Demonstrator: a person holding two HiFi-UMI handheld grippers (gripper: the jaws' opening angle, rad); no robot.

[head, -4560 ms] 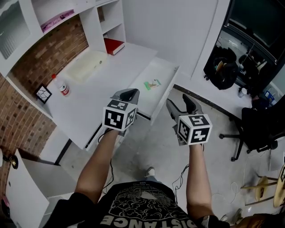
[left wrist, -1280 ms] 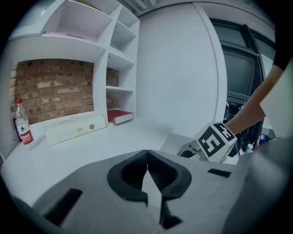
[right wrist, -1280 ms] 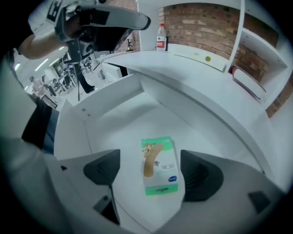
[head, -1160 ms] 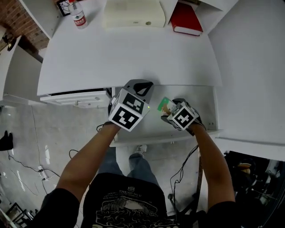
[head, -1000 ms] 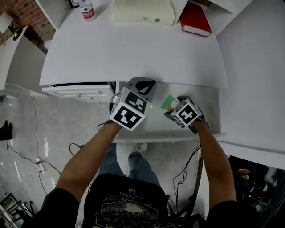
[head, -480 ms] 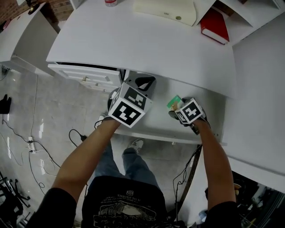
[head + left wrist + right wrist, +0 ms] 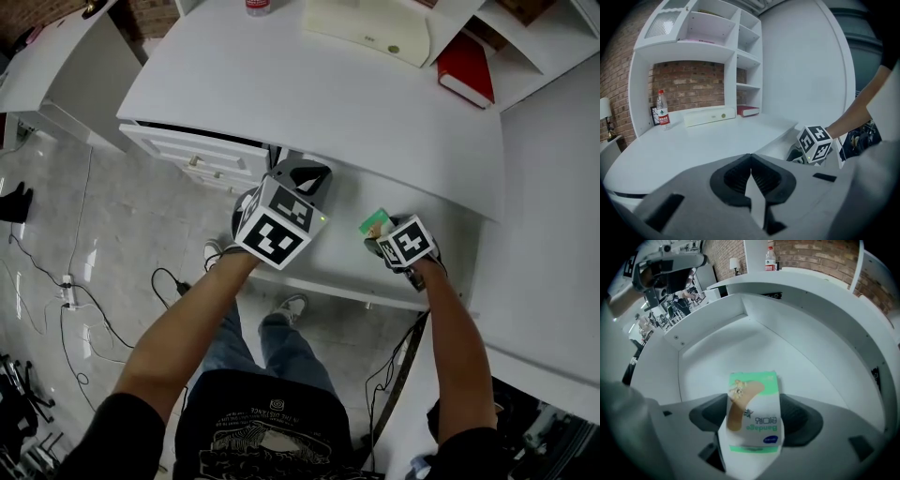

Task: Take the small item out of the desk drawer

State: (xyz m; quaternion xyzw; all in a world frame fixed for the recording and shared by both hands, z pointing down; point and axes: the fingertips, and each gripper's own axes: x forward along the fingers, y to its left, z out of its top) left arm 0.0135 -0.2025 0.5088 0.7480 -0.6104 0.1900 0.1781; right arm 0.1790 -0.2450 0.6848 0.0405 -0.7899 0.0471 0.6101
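Note:
A small green-and-white bandage box lies between the jaws of my right gripper. The jaws are closing, and a dark pad touches each long side of the box. In the head view the box pokes out ahead of the right gripper, inside the open white desk drawer. My left gripper hovers over the drawer's left end, just below the desk edge. Its jaws are shut with nothing in them.
The white desk top carries a water bottle, a flat cream box and a red book at the back. A white drawer unit stands to the left. The drawer walls ring the right gripper.
The head view has swung, so the desk now sits higher and more tilted in the frame. Both grippers keep their places at the drawer, with the box still at the right gripper's tips.

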